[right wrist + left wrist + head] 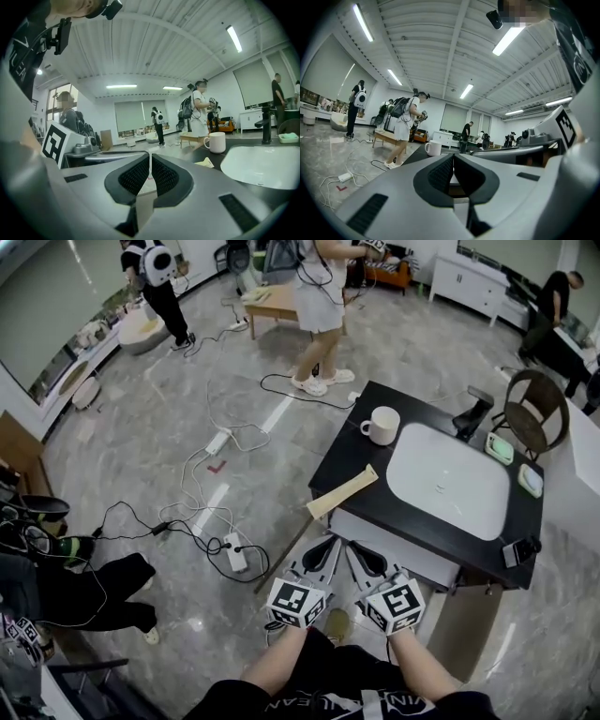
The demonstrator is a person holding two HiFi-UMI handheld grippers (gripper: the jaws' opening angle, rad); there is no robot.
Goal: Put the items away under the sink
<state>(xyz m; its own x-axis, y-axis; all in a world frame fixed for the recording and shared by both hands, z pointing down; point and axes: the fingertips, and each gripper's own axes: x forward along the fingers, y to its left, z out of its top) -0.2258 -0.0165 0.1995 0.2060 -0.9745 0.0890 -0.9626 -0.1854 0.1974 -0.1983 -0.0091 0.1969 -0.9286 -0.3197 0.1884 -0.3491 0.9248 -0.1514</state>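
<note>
The left tongs point(453, 163) are clenched, their pads pressed together with nothing between them. The right tongs point(150, 165) are clenched too and empty, with only a hairline slit showing between the pads. In the head view the two sit side by side, tips angled toward each other, near the pale front panel point(398, 545) that runs below the near edge of the black counter point(349, 457).

At the counter's near-left corner a flat tan strip point(343, 492) lies across the edge, one end overhanging. Further along that side a white mug point(381, 425) stands upright on the counter, just beside the white sink point(450, 482). Past the basin stand a black faucet point(474, 412) and two green-tinted dishes point(499, 447) — both lie close to the basin's rim. Cables and a power strip point(234, 552) trail over the marble floor point(141, 456) left of the counter.
</note>
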